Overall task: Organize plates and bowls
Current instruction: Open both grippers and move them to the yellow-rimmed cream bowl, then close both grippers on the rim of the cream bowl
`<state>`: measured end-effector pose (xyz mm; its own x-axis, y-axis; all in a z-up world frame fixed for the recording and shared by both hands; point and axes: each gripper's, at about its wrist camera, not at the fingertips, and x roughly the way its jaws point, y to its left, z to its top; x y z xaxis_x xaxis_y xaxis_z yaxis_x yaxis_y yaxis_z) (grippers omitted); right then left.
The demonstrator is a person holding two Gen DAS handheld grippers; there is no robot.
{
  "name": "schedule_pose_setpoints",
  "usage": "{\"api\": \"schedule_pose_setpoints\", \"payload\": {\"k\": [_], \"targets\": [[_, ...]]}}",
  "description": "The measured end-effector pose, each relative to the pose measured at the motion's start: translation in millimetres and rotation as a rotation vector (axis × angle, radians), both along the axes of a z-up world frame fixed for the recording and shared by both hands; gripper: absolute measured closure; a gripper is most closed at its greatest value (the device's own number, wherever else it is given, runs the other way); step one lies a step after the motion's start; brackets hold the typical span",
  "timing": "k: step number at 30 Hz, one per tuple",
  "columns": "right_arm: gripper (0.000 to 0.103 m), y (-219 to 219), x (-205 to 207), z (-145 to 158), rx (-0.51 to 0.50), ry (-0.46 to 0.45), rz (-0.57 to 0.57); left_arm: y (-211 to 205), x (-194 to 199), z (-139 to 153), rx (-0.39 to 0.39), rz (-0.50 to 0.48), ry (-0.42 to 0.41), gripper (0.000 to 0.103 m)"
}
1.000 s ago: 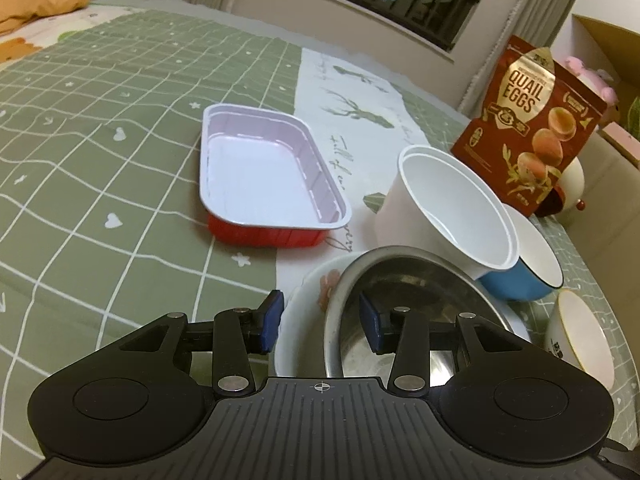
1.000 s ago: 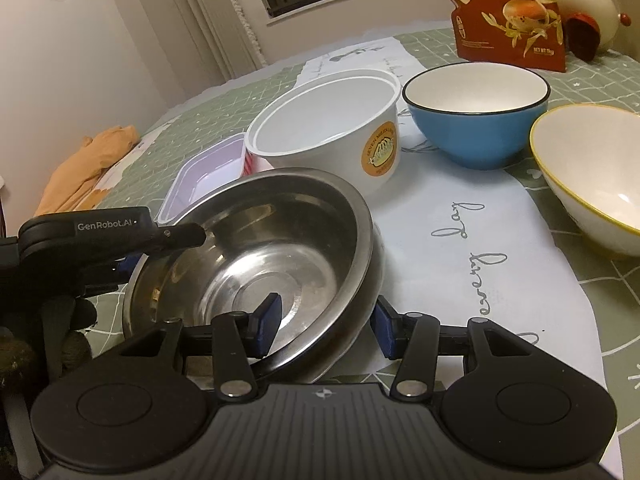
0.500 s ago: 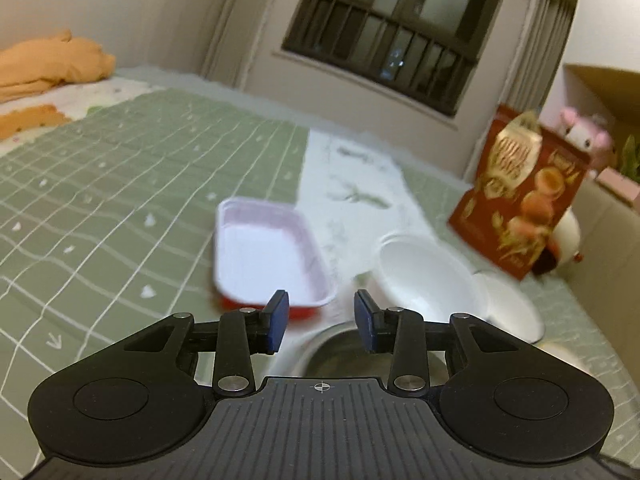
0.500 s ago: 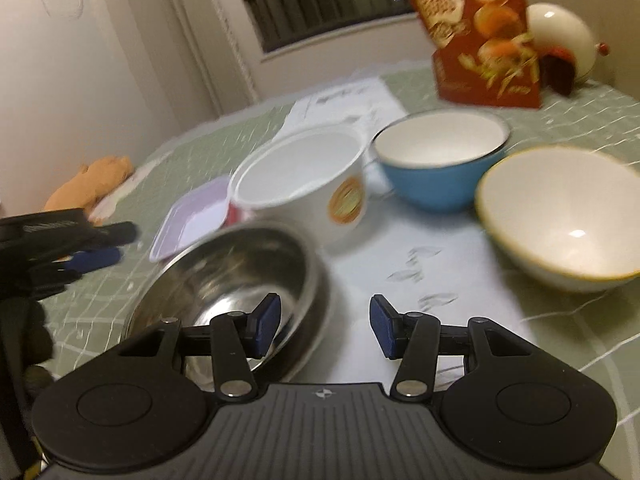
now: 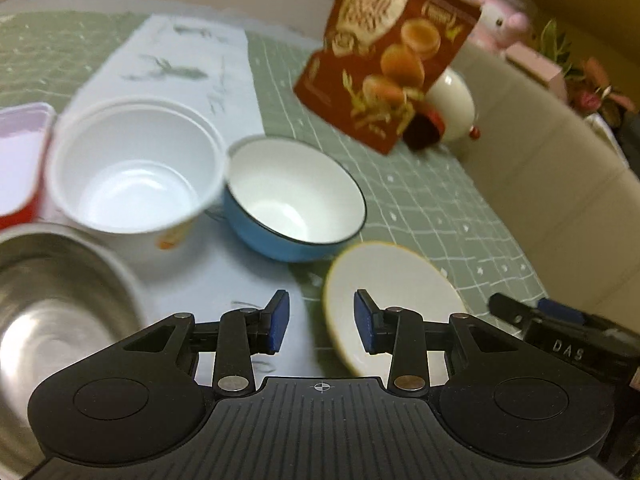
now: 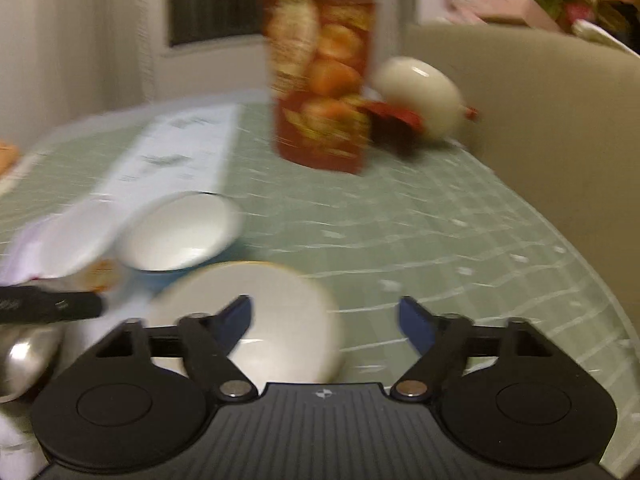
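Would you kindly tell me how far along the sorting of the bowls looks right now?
Done: nothing looks nested. The steel bowl, white tub, blue bowl and yellow-rimmed bowl stand separately. In hand: nothing; the left tool is empty, the right tool is opening, holding nothing. Left: stacking all four bowls.

Motion blur smears the snack pouch (image 6: 320, 92) lettering; the steel bowl (image 5: 60, 300) runs off the left edge.

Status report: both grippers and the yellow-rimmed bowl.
Left gripper empty, open. Right gripper empty, jaws opening. White yellow-rimmed bowl untouched on table. Nothing in the way.
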<state>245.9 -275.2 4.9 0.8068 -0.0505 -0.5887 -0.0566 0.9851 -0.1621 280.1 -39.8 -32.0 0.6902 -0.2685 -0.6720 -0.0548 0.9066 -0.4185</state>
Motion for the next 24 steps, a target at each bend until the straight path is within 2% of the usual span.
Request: {"api": "schedule_pose_setpoints", "payload": {"k": [2, 4, 8, 10, 12, 13, 15, 20, 24], "targets": [[0.018, -13.4, 13.1, -3.8, -0.039, 0.007, -0.034, -11.2, 10.7, -7.7, 0.027, -0.014, 0.030, 0.064], [0.018, -24.9, 20.0, -11.6, -0.024, 0.004, -0.038, -18.4, 20.2, -16.7, 0.039, -0.019, 0.058, 0.064], [0.019, -43.6, 37.2, -30.1, 0.171, 0.086, 0.052, -29.6, 29.4, -32.3, 0.036, -0.023, 0.085, 0.066], [0.026, -47.8, 44.9, -40.5, 0.228, 0.096, 0.029, -36.3, 32.9, -38.8, 0.031, -0.037, 0.089, 0.072], [0.045, -47.2, 53.7, -52.1, 0.240, 0.116, 0.011, -42.3, 36.3, -43.9, 0.041, -0.050, 0.102, 0.078], [0.047, -48.6, 57.7, -57.2, 0.251, 0.135, 0.005, -44.1, 36.4, -46.0, 0.039, -0.055, 0.104, 0.078], [0.061, -48.4, 62.5, -65.1, 0.305, 0.177, 0.005, -44.6, 33.9, -45.6, 0.031, -0.052, 0.110, 0.078], [0.066, -37.4, 56.6, -73.7, 0.393, 0.252, 0.049, -37.5, 27.0, -42.4, -0.009, -0.060, 0.132, 0.081], [0.065, -23.3, 47.6, -70.7, 0.375, 0.231, 0.045, -28.7, 8.9, -42.2, -0.007, -0.076, 0.135, 0.081]]}}
